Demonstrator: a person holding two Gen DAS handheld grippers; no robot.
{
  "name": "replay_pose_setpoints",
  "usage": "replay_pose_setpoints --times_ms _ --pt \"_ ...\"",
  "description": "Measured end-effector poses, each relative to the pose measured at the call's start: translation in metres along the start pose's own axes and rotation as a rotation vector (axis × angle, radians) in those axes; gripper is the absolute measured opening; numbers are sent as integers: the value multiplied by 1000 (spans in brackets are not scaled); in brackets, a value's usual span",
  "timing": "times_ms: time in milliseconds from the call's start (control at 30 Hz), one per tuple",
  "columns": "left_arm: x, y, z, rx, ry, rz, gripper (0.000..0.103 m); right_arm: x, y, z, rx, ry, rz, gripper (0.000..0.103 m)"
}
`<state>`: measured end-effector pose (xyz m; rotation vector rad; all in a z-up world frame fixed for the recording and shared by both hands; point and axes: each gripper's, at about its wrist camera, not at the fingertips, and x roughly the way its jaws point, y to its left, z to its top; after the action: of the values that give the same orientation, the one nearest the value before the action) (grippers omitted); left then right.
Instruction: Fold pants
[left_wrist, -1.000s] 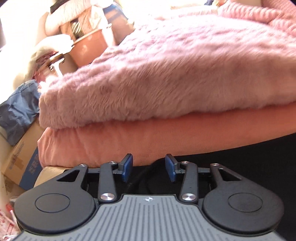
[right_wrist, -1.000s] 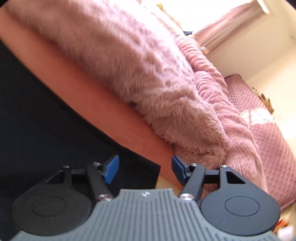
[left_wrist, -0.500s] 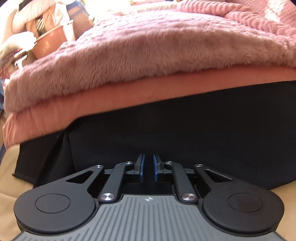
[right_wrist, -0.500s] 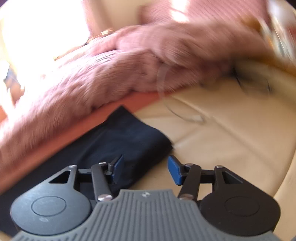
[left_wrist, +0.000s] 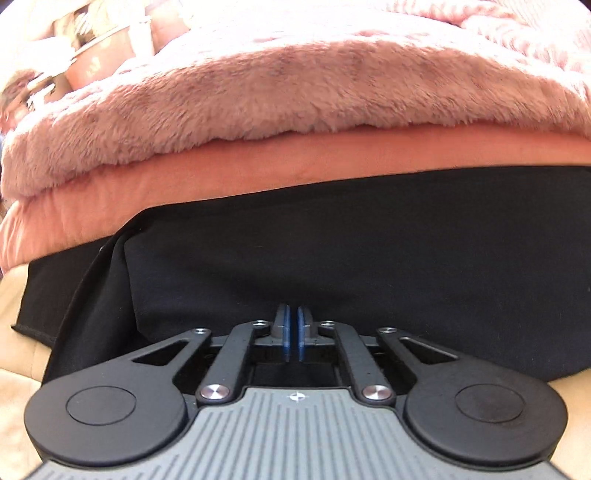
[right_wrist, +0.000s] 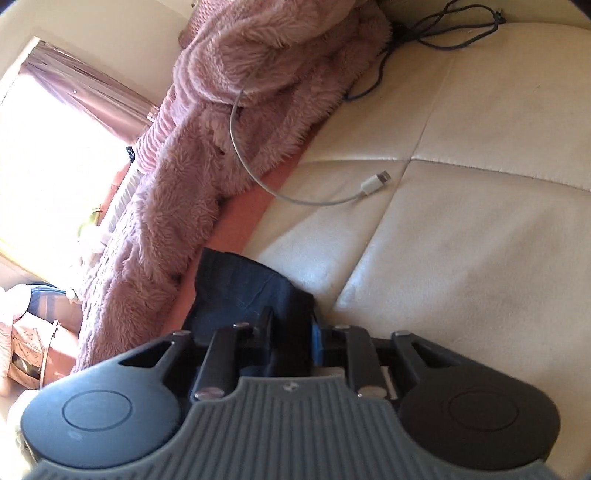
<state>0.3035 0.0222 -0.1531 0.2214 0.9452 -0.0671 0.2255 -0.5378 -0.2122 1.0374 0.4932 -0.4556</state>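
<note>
- The pants (left_wrist: 369, 251) lie flat and dark on the cream cushion (right_wrist: 461, 229), their far edge tucked against the orange sheet (left_wrist: 258, 173) under the pink blanket (left_wrist: 295, 85). In the left view their long axis runs left to right across the frame, directly ahead of the tool.
- A loose layer of the pants folds over at the left of that view, and its hemmed corner rests on the cushion.
- In the right view one end of the pants (right_wrist: 243, 280) rises from the cushion into the tool; the rest of the garment is out of that view.
- Both hands are at the cloth, one toward each end of it, so I judge the coming fold turns on lifting along that long axis and carrying one end over the other.
- The left gripper (left_wrist: 291, 338) is clenched, its blue pads nearly touching over the near edge of the pants. Whether cloth is caught between them, I cannot tell.
- The right gripper (right_wrist: 291, 339) has just been closing and now grasps a bunch of dark cloth between its fingers.
- A white cable (right_wrist: 295, 195) lies on the cushion beyond that end, apart from the pants.
- A second ago both tools stood open; the left one faced the blanket's side, with little of the pants in view, and the right one saw the scene at a quite different roll.
</note>
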Motion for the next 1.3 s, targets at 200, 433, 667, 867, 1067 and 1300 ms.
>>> replay_pose_setpoints --times_ms 200,433,667,867,1067,1300 --pt "-4 -17 0 33 18 -71 0 -31 -11 15 -85 -51 -68 3" --pt "-32 -64 -23 19 66 -231 0 -91 -61 47 -143 -75 -232 3" --pt "-56 -86 -47 -15 42 -352 0 -108 -82 86 -208 -99 -396 3" --pt "-97 -44 -63 -12 -73 -275 9 -124 -36 77 -390 -152 -414 46" --pt "-114 43 -89 -176 -117 -49 28 -153 28 29 -610 -210 -331 47" --pt "-104 99 -114 -278 -92 22 52 -145 77 -68 -709 -73 -105 46"
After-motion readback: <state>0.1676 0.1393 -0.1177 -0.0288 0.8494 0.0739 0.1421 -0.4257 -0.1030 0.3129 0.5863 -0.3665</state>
